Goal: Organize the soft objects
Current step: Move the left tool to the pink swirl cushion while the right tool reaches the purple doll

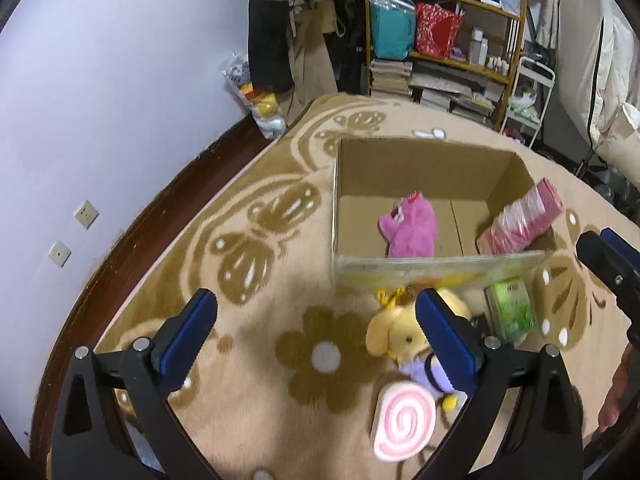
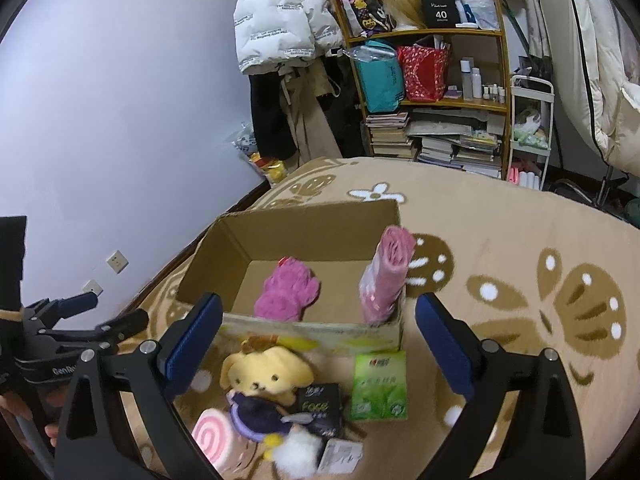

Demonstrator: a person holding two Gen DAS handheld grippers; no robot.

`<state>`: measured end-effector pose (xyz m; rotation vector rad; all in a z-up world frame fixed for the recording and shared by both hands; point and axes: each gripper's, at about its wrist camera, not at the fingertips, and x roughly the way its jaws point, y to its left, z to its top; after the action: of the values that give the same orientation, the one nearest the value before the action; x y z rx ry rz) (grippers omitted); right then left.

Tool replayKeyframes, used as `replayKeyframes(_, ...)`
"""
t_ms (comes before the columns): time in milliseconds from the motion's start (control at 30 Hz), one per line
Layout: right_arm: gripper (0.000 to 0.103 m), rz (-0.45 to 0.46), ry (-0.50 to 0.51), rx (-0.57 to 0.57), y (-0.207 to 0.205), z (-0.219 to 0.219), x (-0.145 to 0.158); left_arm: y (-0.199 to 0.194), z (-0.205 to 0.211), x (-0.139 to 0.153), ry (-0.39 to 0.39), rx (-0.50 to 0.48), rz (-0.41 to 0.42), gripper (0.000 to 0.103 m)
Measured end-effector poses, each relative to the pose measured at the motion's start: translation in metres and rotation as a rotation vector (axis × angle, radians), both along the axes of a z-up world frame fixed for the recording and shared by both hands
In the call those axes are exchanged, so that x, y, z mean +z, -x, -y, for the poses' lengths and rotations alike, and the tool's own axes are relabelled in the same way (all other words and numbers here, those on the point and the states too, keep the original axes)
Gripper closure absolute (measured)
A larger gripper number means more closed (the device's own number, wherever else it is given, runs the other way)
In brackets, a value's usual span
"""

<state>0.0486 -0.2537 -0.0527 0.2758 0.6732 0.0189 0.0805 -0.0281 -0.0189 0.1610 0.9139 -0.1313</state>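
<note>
The left tongs (image 1: pixel 316 336) stand wide and hold nothing; between the tips lies only bare rug (image 1: pixel 256 320). Just inside the right finger is the yellow plush (image 1: pixel 394 332), partly hidden behind that finger, and nearer the handle lies the pink swirl (image 1: pixel 404 420). Ahead and a little right of the tips sits the box (image 1: pixel 420 160), with the pink plush (image 1: pixel 412 228) lying on its floor and a pink pack (image 1: pixel 520 220) leaning in its right corner. The green pack (image 1: pixel 512 308) rests on the rug, right of the right finger, just in front of the box.

The right tongs (image 2: pixel 318 336) are also spread wide and empty. They hang above the pile that remains: the yellow plush low between the fingers, nearer the left one, the pink swirl at its left, a black pack (image 2: pixel 320 408) touching the plush's right side, the green pack nearer the right finger. A white fluffy lump (image 2: pixel 298 452) and a pale flat packet (image 2: pixel 340 456) lie nearest the handle; these are blurred, so what they are is uncertain.

By my reading, the work is under way but less than half done: two things are in the box, while the yellow plush, the swirl, the packs and the white lump are left on the rug. The box has plenty of free floor, mostly on its left. The yellow plush looks the likeliest next pick for either tongs, as both are free and close to it.
</note>
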Motion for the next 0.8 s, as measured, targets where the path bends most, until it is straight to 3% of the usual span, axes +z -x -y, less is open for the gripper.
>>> replayKeyframes(800,0.002,-0.095,-0.118,0.048,0.029,-0.018,-0.033,0.05,-0.004,-0.037,-0.061,0.002,-0.177,0.004)
